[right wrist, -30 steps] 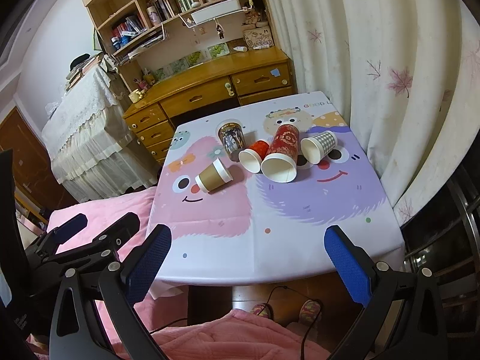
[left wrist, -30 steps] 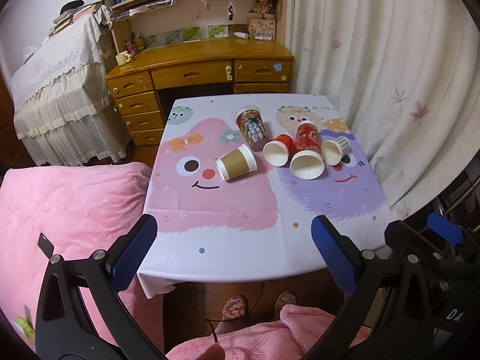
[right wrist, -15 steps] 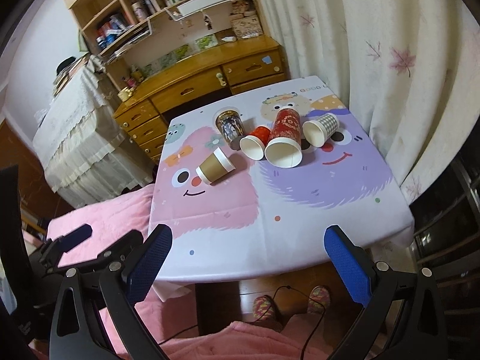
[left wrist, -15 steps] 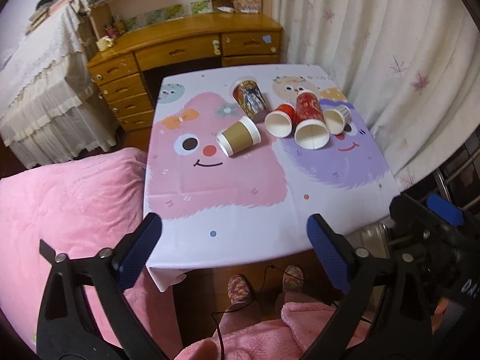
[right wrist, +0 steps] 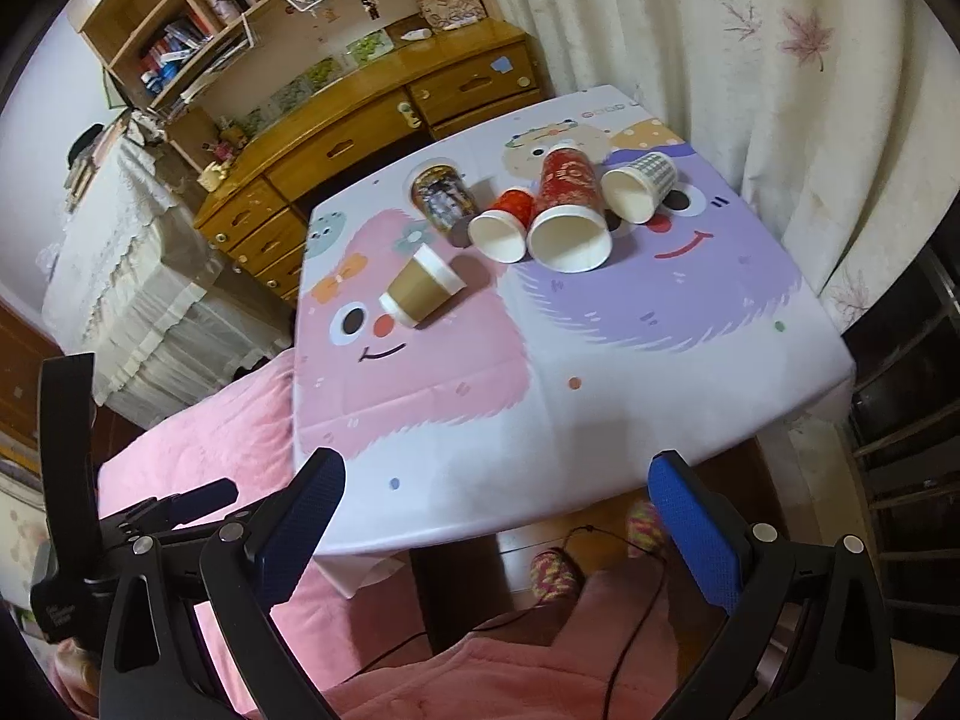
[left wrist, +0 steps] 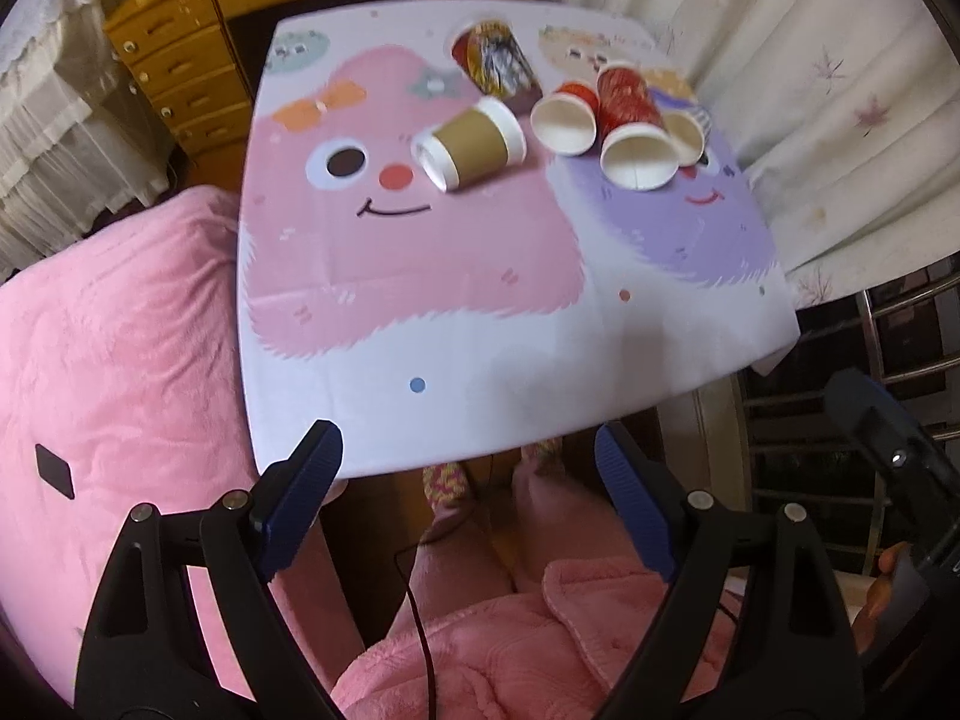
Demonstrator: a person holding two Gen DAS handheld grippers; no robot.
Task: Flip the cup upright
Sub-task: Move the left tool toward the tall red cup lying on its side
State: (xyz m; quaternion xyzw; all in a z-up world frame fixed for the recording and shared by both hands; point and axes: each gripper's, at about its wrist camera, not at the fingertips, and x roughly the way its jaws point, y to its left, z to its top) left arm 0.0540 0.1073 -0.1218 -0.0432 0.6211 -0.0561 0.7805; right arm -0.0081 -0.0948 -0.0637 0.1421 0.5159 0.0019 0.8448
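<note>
Several paper cups lie on their sides at the far half of the table [left wrist: 480, 360]: a brown cup [left wrist: 471, 144] [right wrist: 423, 292], a picture-print cup [left wrist: 495, 63] [right wrist: 443, 199], a small red cup [left wrist: 567, 117] [right wrist: 504, 225], a tall red cup [left wrist: 633, 123] [right wrist: 570, 216] and a checked cup [left wrist: 690, 129] [right wrist: 639, 186]. My left gripper [left wrist: 468, 504] is open and empty, over the table's near edge. My right gripper [right wrist: 498, 528] is open and empty, also at the near edge [right wrist: 480, 516].
A pink blanket [left wrist: 108, 330] lies left of the table and over the person's lap [right wrist: 540, 660]. A wooden desk [right wrist: 372, 114] with shelves stands behind the table. A curtain [right wrist: 750, 60] hangs on the right. A metal rack [left wrist: 870, 372] stands at right.
Both grippers have moved forward and tilted down, so the table fills more of each view. The cups have not moved. Both grippers stay open.
</note>
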